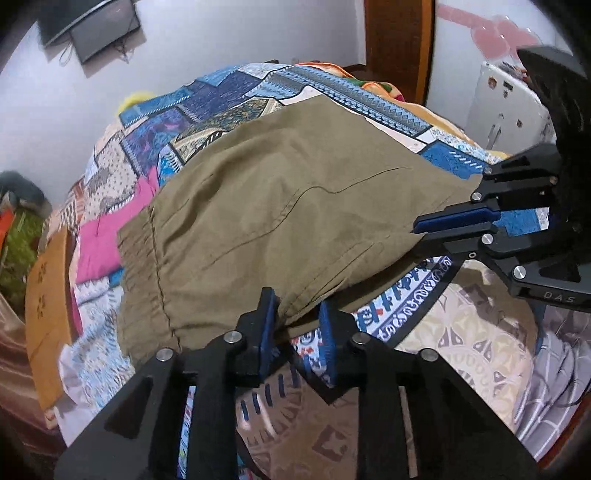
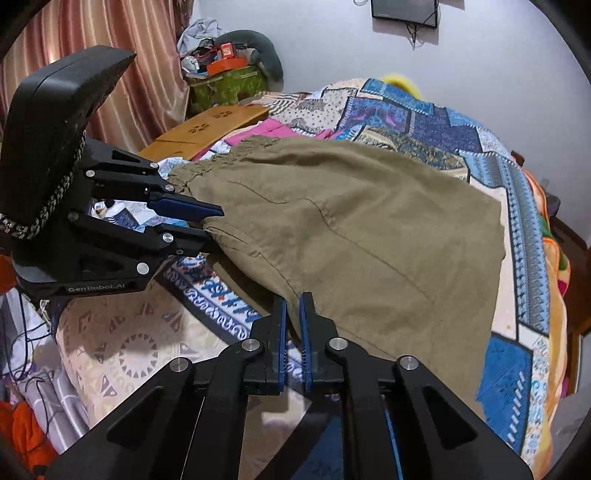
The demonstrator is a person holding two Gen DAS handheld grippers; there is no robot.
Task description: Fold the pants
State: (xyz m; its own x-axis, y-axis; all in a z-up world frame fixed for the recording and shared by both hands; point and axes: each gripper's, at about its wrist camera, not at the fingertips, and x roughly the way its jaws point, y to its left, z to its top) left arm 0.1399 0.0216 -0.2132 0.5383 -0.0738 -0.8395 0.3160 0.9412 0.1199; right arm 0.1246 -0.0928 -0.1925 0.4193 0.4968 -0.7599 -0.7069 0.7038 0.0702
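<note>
Olive-brown pants (image 1: pixel 266 206) lie folded on a patchwork bedspread (image 1: pixel 229 99), elastic waistband toward the left in the left wrist view. My left gripper (image 1: pixel 297 325) holds the near edge of the pants between its blue pads. My right gripper (image 2: pixel 292 321) is shut on the near folded edge of the pants (image 2: pixel 351 236). Each gripper shows in the other's view: the right one (image 1: pixel 436 230) at the pants' right edge, the left one (image 2: pixel 210 225) at the waistband side.
A wooden lap desk (image 2: pixel 207 129) and a pink cloth (image 1: pixel 107 236) lie beyond the waistband. A curtain (image 2: pixel 110 33) and cluttered boxes (image 2: pixel 229 74) stand at the bed's far side. A monitor (image 2: pixel 404 13) hangs on the wall.
</note>
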